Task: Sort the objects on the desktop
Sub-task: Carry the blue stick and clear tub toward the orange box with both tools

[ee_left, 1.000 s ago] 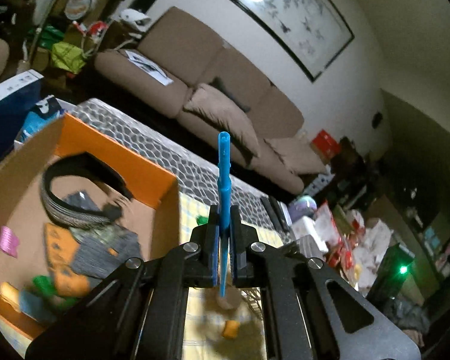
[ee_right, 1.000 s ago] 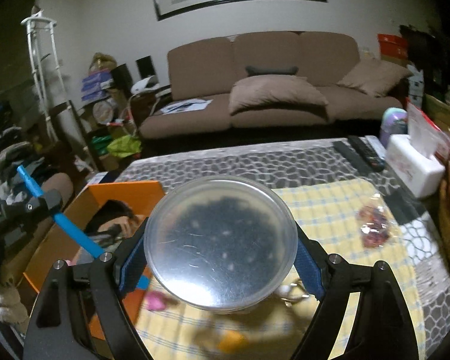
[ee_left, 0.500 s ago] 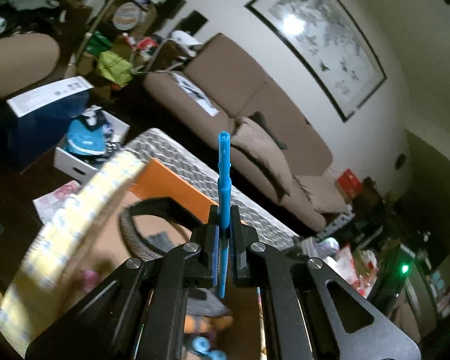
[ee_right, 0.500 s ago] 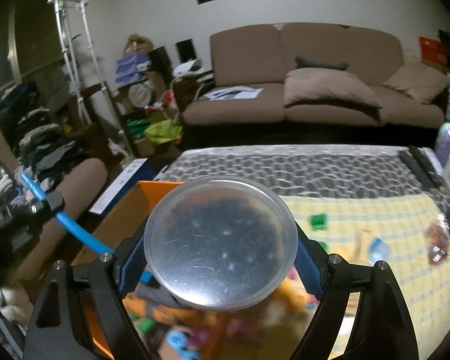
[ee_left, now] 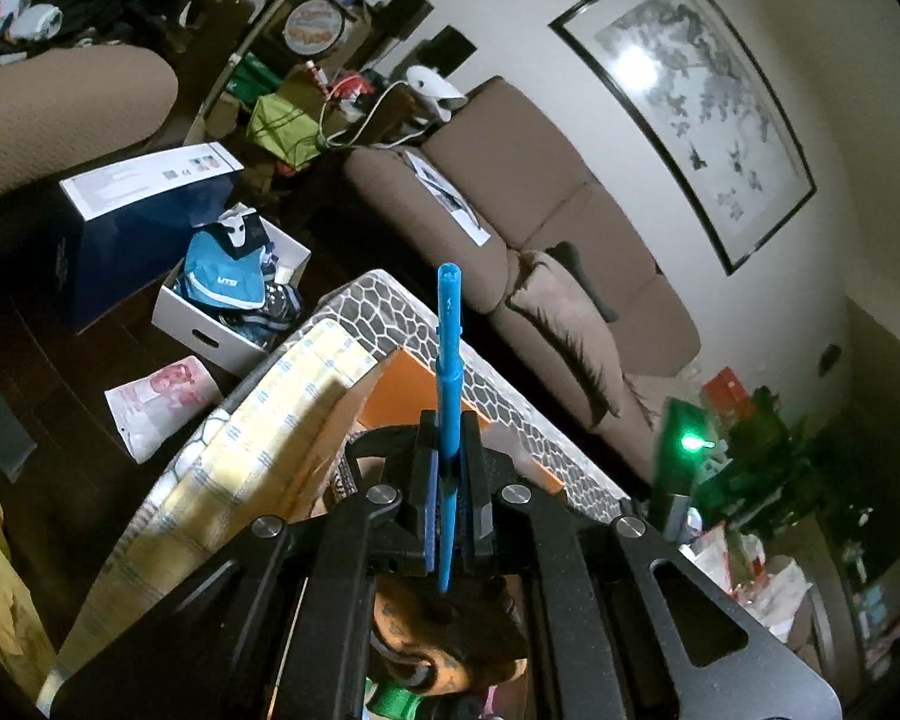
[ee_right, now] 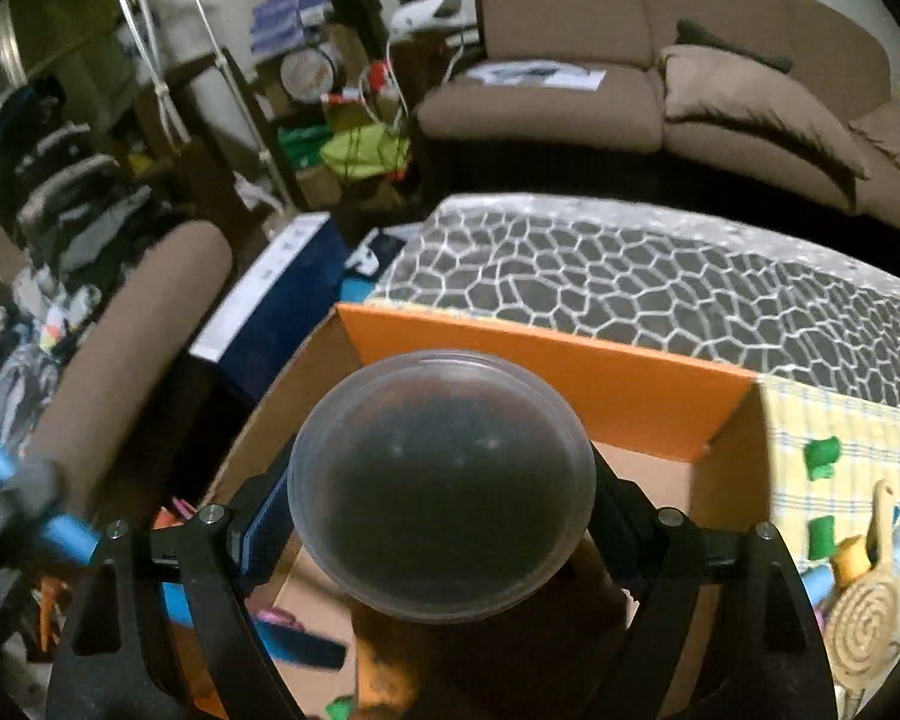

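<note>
left tool [ee_left: 449, 498] clamps blue stick [ee_left: 448, 360]; right tool [ee_right: 441, 531] grips round tub [ee_right: 441, 486] | both now over orange box [ee_right: 540, 372], earlier beside it

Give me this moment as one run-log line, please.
left claw: shut on blue stick | right claw: shut on round clear container | both over orange cardboard box

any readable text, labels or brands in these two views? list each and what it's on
"UTO", roughly: white letters on the blue cloth item in the white box; the only legible text.
Printed top of the dark blue box: too small to read.
Pink packet on the floor: print blurred.
Papers on the sofa: unreadable.
Round sign on the shelf: blurred.
Right wrist view: nothing legible.
</note>
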Tool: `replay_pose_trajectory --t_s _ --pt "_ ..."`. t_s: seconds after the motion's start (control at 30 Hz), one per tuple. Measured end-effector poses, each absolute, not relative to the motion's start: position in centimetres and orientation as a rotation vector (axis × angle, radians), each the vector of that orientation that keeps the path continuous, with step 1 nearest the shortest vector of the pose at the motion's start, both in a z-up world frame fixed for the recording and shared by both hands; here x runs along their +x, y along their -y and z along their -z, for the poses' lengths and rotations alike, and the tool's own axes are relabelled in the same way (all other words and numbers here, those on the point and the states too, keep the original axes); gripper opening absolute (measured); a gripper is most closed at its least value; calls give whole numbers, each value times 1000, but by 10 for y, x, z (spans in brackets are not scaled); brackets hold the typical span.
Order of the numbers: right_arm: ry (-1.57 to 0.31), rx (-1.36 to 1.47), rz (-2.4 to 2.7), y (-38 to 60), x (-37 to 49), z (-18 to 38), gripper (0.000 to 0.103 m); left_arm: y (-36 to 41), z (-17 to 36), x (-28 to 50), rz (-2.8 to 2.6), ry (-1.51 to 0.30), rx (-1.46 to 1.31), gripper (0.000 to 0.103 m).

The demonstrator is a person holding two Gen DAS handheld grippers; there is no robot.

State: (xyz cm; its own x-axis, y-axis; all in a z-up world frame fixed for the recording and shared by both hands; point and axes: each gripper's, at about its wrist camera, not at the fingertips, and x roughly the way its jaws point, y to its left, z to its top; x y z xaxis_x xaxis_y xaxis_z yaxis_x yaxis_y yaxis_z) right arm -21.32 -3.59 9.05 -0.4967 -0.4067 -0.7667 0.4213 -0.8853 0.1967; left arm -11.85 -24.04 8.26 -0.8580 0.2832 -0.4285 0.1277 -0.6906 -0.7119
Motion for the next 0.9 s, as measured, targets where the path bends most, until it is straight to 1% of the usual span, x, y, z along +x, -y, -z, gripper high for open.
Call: replay_pose_trajectory --t_s 0.37,0.47,0.67,0.9 --pt "-100 1351 2343 61 -235 -54 86 242 -73 -125 -2646 1192 -883 5" --pt "-91 1392 2314 60 -235 -49 87 241 -72 -126 -2637 1187 -894 5" --pt "-35 1327 2320 39 -223 -70 90 239 -66 -128 -2604 1199 -924 5" --pt "-79 1176 2281 4 -186 -119 90 223 -68 -131 -2560 1163 -934 5"
